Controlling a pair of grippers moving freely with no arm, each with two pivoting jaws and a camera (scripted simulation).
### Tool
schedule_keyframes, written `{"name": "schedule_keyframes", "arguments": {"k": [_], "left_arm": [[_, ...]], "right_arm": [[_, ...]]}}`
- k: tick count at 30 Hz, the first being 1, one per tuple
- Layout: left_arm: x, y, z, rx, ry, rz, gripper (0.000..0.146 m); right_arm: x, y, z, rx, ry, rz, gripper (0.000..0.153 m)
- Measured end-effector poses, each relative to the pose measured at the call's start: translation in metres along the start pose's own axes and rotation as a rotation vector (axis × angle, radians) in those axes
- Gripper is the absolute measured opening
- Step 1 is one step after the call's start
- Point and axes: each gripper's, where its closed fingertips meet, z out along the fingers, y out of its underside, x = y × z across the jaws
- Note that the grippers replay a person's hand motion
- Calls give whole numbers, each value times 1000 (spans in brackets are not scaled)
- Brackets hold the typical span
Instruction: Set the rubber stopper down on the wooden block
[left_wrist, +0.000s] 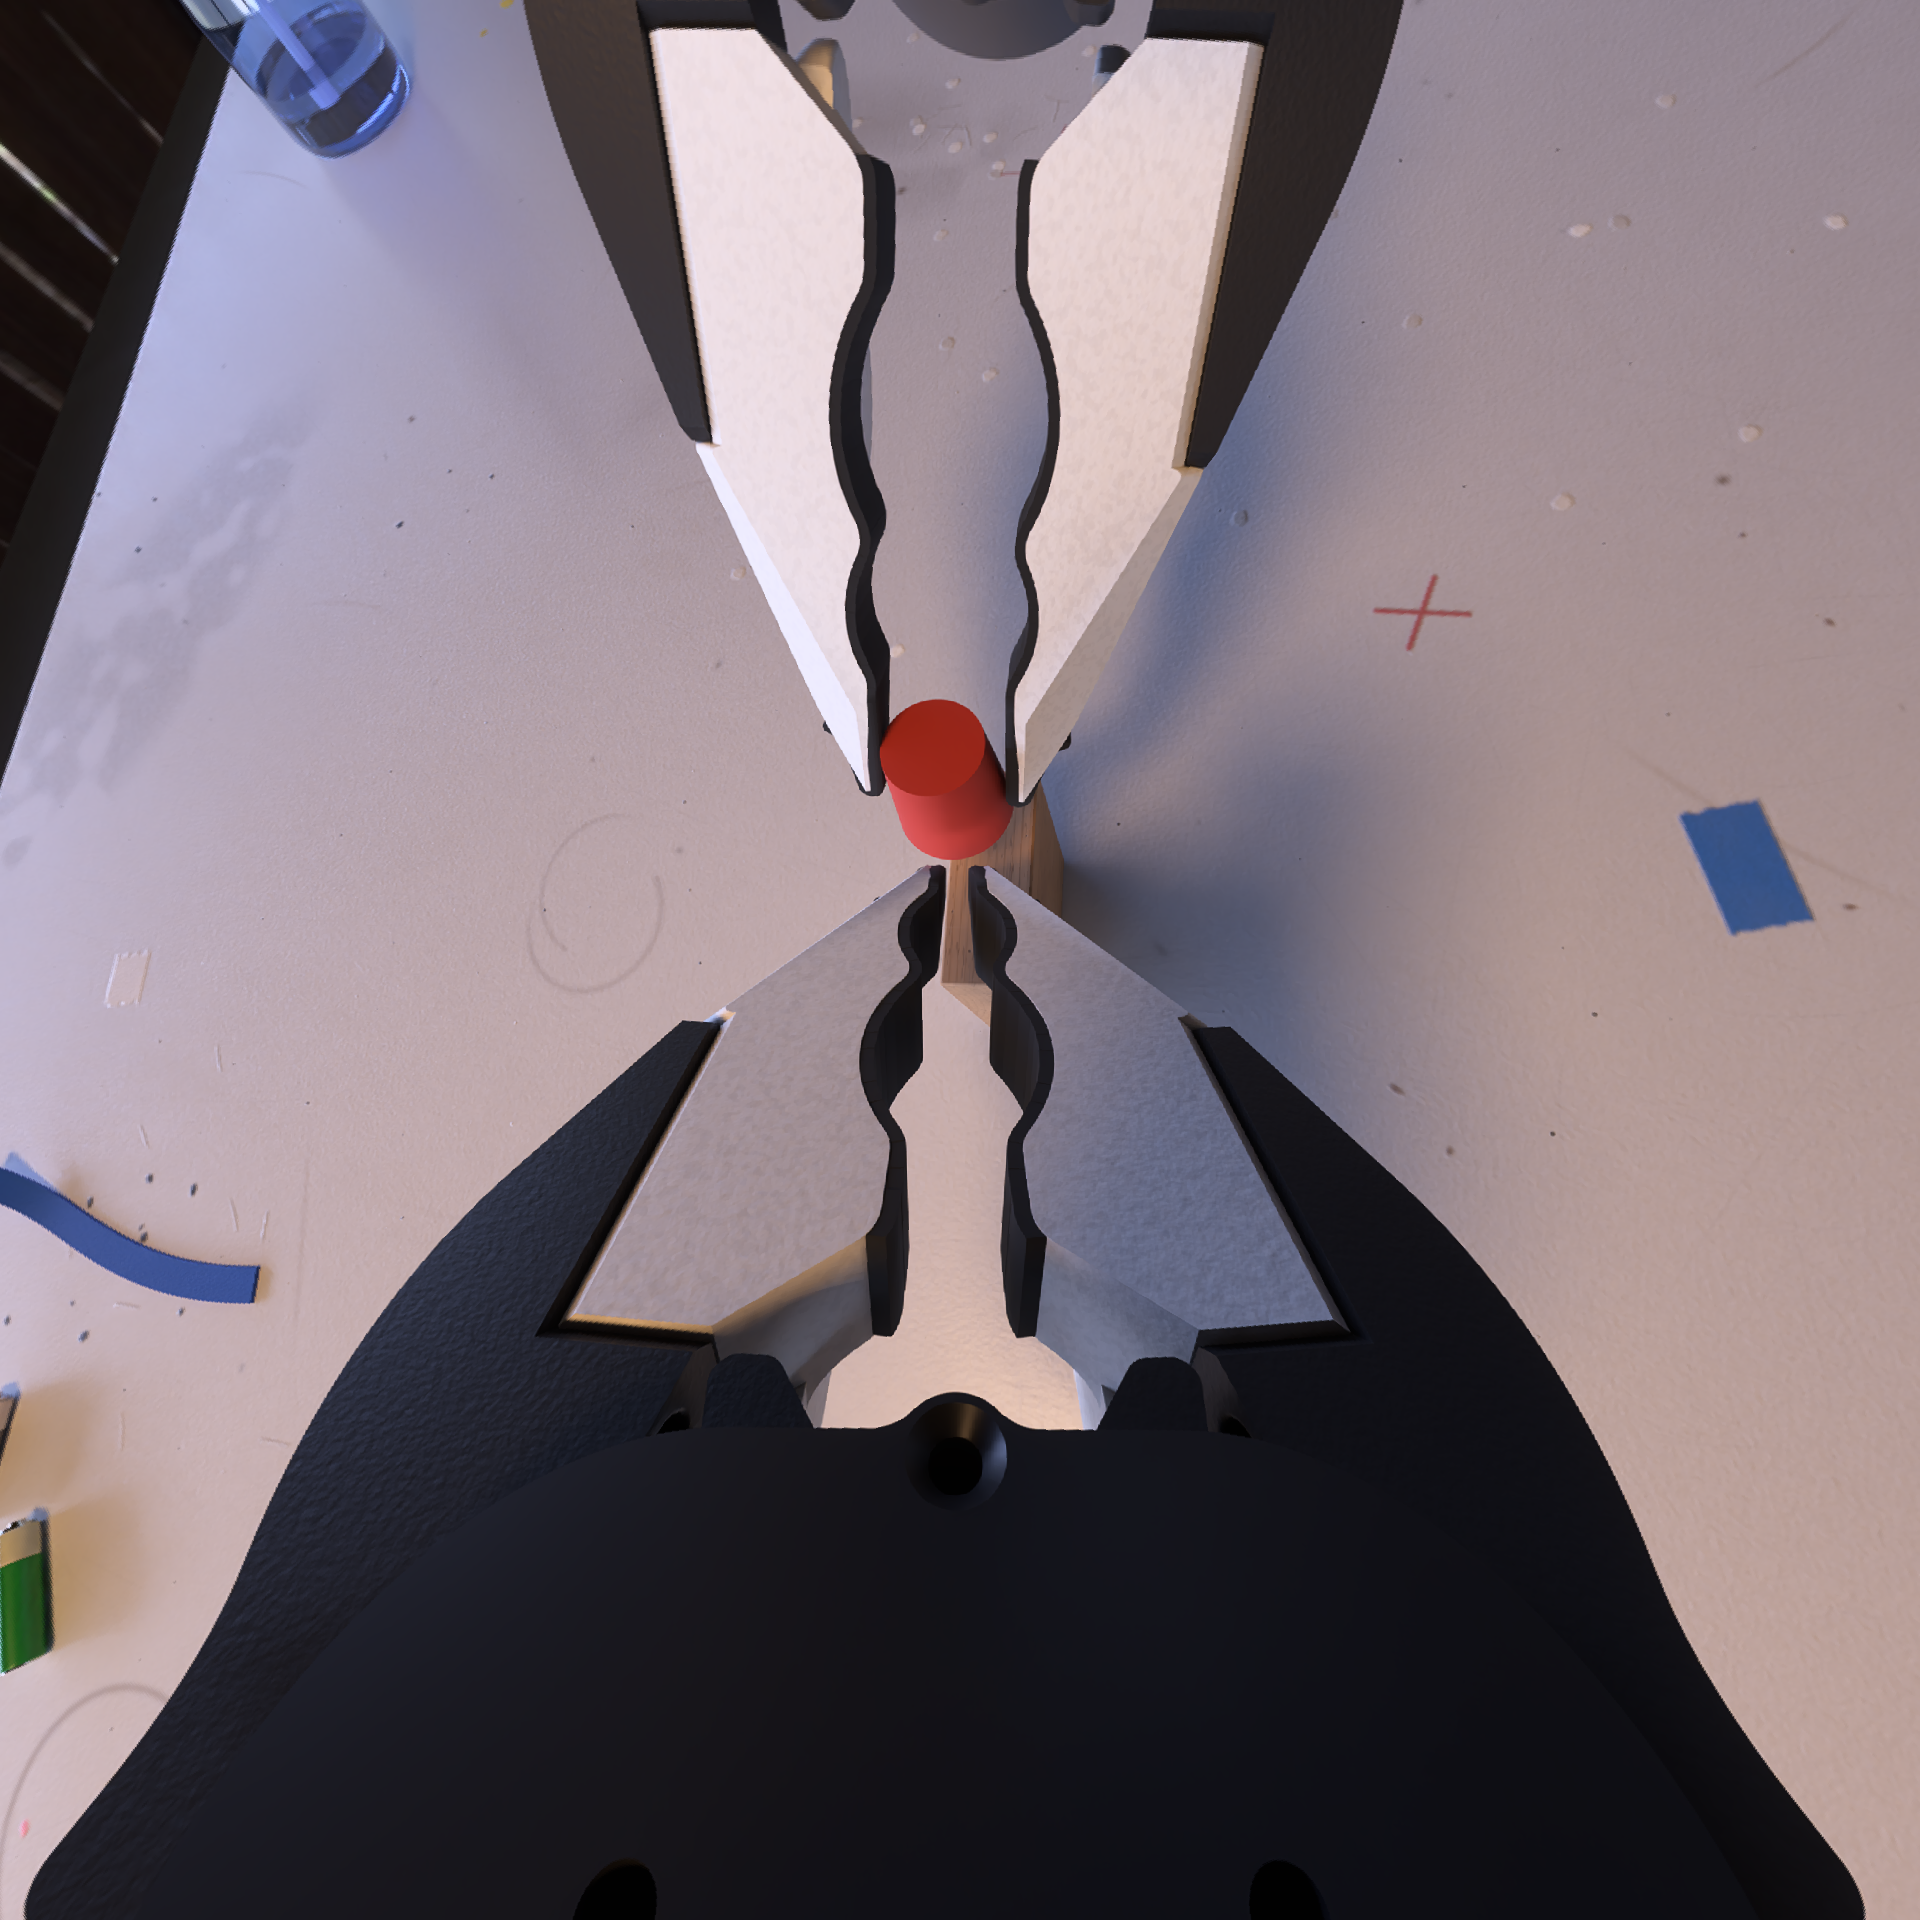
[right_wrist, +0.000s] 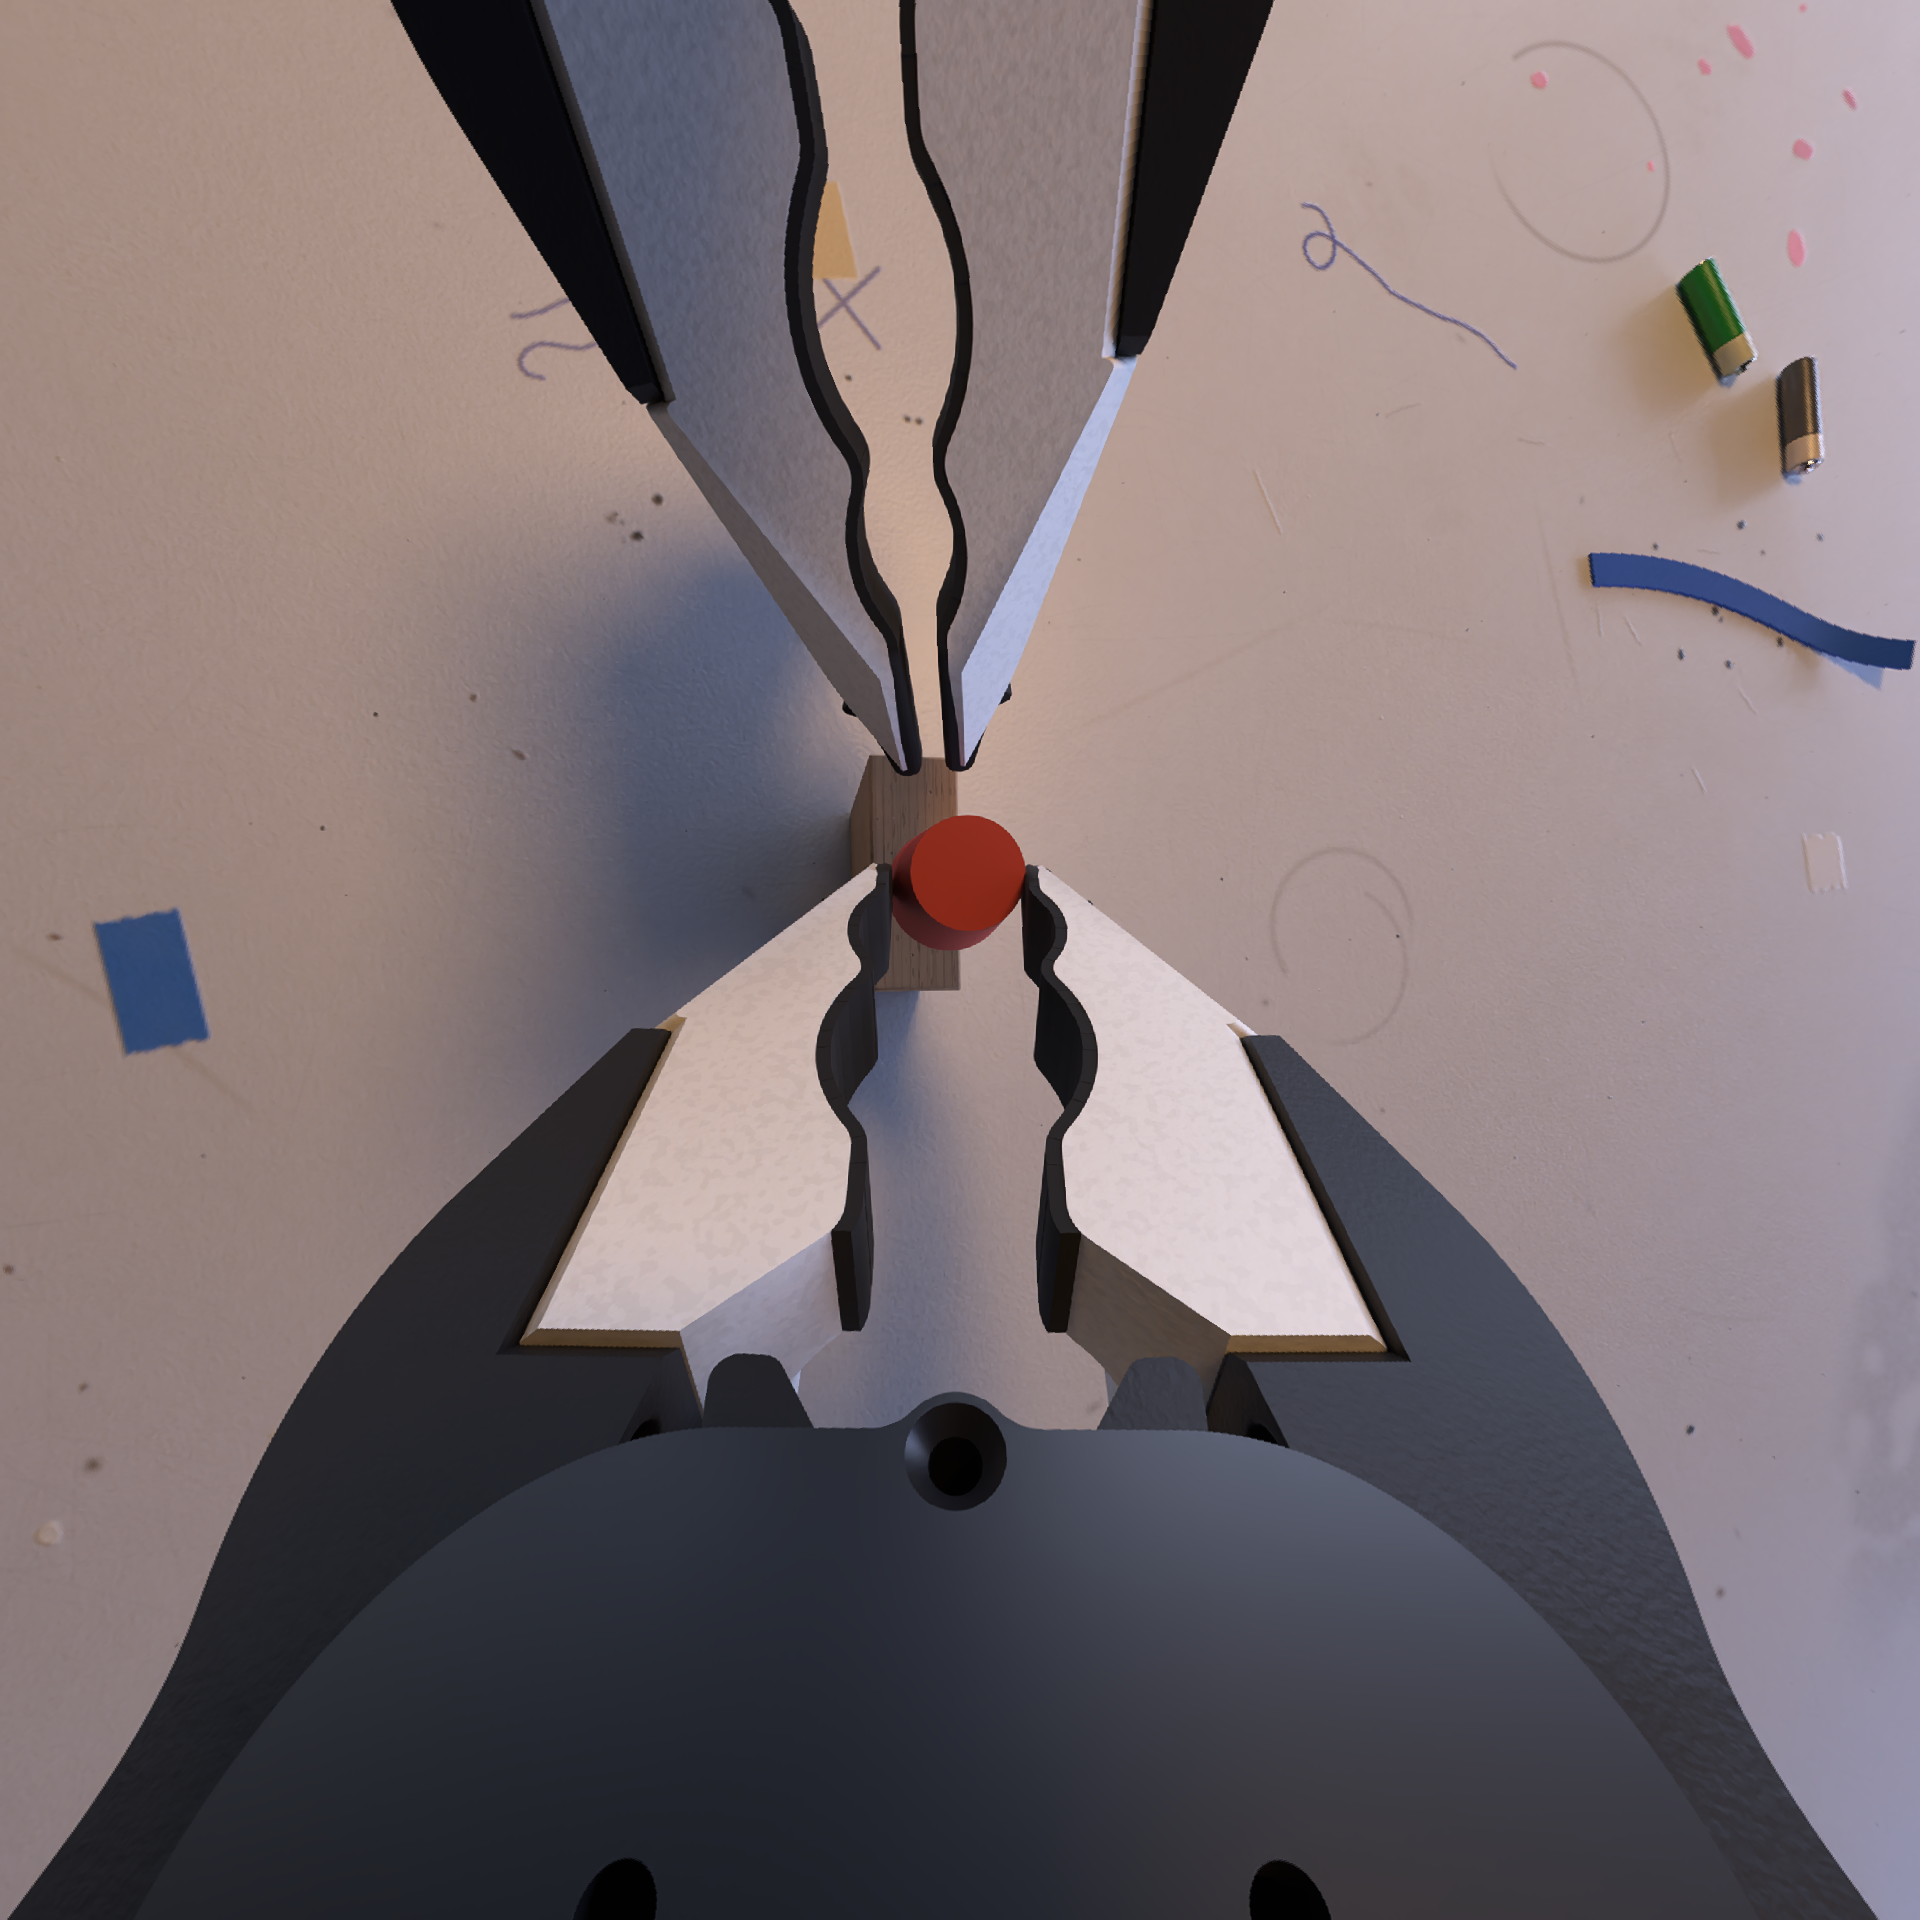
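Note:
The red rubber stopper (right_wrist: 961, 878) is gripped between the fingertips of my right gripper (right_wrist: 956, 883), right over the near half of the small wooden block (right_wrist: 909, 805) on the table. I cannot tell whether the stopper touches the block. In the left wrist view the stopper (left_wrist: 940, 779) hangs in the right gripper, which reaches in from the top, above the block (left_wrist: 1034, 862). My left gripper (left_wrist: 956, 875) faces it from the other side. Its jaws are nearly closed with nothing between them, and its tips are at the block's other end.
A blue glass (left_wrist: 312, 73) stands near the table's dark edge (left_wrist: 104, 364). A blue tape patch (right_wrist: 151, 982), a curled blue strip (right_wrist: 1756, 613), a green battery (right_wrist: 1714, 317) and a grey battery (right_wrist: 1800, 416) lie off to the sides.

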Motion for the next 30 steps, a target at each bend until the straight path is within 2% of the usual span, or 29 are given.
{"name": "schedule_keyframes", "arguments": {"k": [6,12,21,27,30], "left_arm": [[0,1,0,28,16,-28,4],[0,1,-1,24,16,-19,4],[-3,2,0,19,20,-33,5],[1,2,0,62,50,-66,4],[3,10,7,-2,27,-13,4]], "right_arm": [[0,0,2,21,-29,32,25],[0,0,1,-36,-39,4,25],[3,1,2,-112,-171,55,25],[-2,2,4,-118,-168,34,25],[-5,9,14,-152,-134,3,25]]}}
